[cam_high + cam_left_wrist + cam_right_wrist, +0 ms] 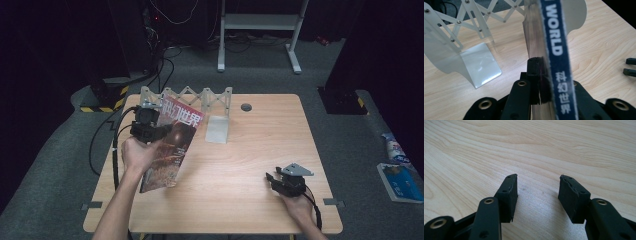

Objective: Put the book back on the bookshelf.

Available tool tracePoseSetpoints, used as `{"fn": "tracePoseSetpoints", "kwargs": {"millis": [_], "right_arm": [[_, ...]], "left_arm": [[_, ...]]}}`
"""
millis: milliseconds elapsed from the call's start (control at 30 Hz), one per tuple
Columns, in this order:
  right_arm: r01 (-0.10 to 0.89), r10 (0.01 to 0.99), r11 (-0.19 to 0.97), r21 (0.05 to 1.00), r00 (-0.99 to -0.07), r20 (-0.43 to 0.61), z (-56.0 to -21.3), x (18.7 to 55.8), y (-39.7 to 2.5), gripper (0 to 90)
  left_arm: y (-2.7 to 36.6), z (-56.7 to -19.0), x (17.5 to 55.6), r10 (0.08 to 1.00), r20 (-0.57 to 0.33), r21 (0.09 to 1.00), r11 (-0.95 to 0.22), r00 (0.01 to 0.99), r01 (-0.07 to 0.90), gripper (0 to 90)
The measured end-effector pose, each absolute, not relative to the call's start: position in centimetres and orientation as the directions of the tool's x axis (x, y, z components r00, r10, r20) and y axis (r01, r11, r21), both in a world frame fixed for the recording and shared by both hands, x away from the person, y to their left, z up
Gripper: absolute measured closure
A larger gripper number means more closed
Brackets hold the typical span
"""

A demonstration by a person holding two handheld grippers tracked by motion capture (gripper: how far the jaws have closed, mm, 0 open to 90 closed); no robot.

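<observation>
Black left tool [541,80] pinches glossy magazine [554,37] over grained table [599,45]

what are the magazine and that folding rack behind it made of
The magazine: paper with what looks like a glossy cover, going by its printed spine and thin stacked page edges. The rack: seemingly pale metal or plastic, smooth and slightly reflective, with riveted crossing slats; which one is unclear.

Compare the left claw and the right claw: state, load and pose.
The left claw is shut on the magazine, pinching it near the spine; the right claw is open and holds nothing. The left claw is raised, holding the magazine tilted up off the table; the right claw sits low over bare wood. Both are black, two-jawed and hand-held.
</observation>
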State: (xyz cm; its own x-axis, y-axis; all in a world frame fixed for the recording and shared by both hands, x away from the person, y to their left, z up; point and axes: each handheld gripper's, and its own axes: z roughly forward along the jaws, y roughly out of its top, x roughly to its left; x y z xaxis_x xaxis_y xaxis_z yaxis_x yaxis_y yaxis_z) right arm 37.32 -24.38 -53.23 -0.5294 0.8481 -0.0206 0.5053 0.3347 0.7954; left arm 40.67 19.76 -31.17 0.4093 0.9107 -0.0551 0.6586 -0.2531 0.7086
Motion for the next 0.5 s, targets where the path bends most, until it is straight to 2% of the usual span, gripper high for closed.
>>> {"fn": "tracePoseSetpoints", "kwargs": {"millis": [367, 500], "right_arm": [[0.506, 0.848, 0.338, 0.793, -0.53, -0.023, -53.2, 37.3, -24.3, 49.9], [0.506, 0.847, 0.34, 0.793, -0.532, -0.024, -53.2, 37.3, -24.4, 49.9]], "left_arm": [[20.3, -30.1, 42.0, 0.916, -0.048, 0.674, -0.264, 0.398, 0.69, 82.8], [20.7, -29.9, 42.6, 0.919, -0.073, 0.666, -0.245, 0.388, 0.704, 82.8]]}}
